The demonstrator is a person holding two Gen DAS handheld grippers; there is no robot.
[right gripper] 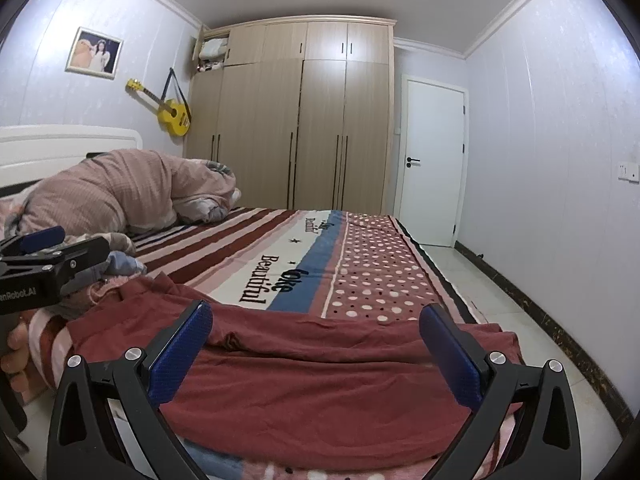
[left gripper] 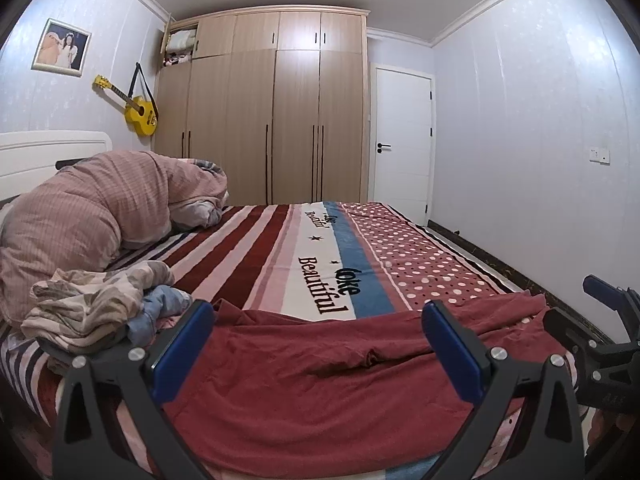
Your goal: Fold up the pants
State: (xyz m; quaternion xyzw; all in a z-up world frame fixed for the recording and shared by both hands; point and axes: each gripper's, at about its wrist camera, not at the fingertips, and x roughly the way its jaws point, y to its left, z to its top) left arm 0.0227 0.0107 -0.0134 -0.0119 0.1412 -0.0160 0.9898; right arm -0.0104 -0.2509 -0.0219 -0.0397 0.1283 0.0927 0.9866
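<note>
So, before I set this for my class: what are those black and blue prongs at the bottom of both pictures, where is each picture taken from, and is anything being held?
The prongs are the two fingers of a hand-held gripper; a person holds one in each hand. A camera sits on each gripper and looks forward between its fingers.

One picture comes from the left gripper, the other from the right gripper. Each also catches the other gripper at its edge.

Both look across a bed with a striped and dotted bedspread. Dark red pants lie spread across its near edge. A small heap of other clothes sits to the left, with a bundled pink duvet behind it.

Nothing is held: both grippers are open above the pants.
</note>
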